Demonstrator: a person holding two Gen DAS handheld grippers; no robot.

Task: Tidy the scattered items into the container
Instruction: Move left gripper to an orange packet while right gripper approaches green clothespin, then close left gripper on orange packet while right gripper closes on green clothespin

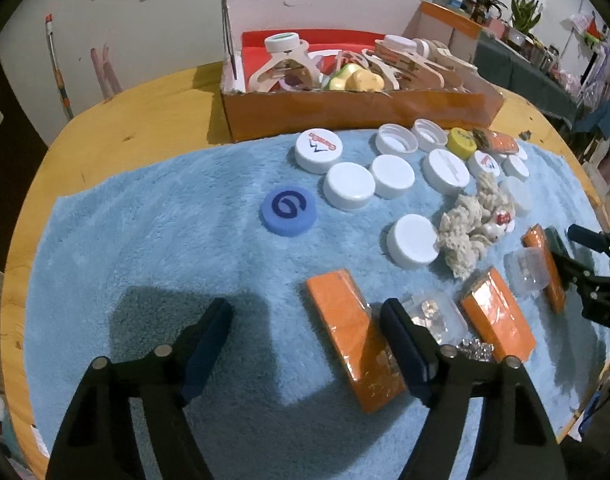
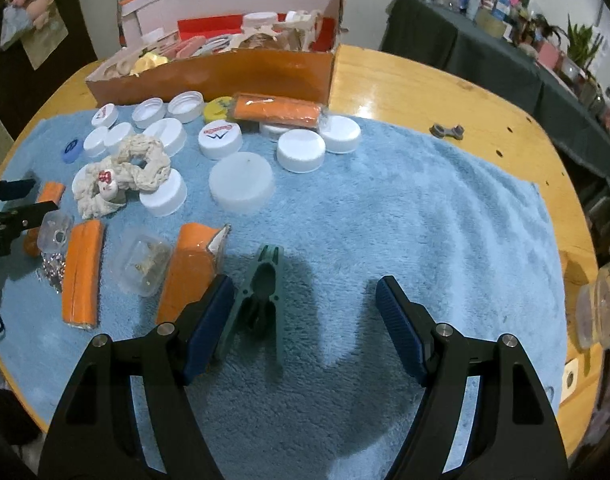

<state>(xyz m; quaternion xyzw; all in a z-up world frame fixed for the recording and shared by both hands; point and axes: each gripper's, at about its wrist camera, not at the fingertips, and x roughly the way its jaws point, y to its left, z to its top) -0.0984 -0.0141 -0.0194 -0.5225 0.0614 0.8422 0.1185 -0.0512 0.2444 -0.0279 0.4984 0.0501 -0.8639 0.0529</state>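
Round wooden table (image 1: 105, 120) under a blue towel (image 1: 165, 240); cardboard box (image 1: 345, 110) at the towel's 12 o'clock edge, already holding wooden cut-outs and a white-capped jar. Left wrist view, left to right: blue cap (image 1: 289, 211) lying flat near centre; cluster of white caps (image 1: 349, 186) toward 1 o'clock, one yellow cap (image 1: 462, 143) among them; cream rope knot (image 1: 471, 226) at 3 o'clock; orange packet (image 1: 355, 336) at 5 o'clock, long axis running from 11 to 5 o'clock, its near end beside the right finger. Left gripper (image 1: 305, 344): jaws wide apart, nothing between the pads, only bare towel. Clear plastic tub (image 1: 433, 314) just behind the right finger; a second orange packet (image 1: 499, 314) beyond it. The right gripper's black frame enters this view at the 3 o'clock edge. Right wrist view, left to right: the same packets and tub at 9 o'clock; green clip (image 2: 261, 304) at 6 o'clock, long axis near upright in the picture, nose toward 12, handles splayed toward 6, lying just beside the left finger. Right gripper (image 2: 303, 316): jaws spread, the clip inside the gap but not pinched. Only this view shows the clip in full, a grey metal piece (image 2: 448, 131) on bare wood at 2 o'clock, and a glass jar (image 2: 597, 304) at the 3 o'clock edge.
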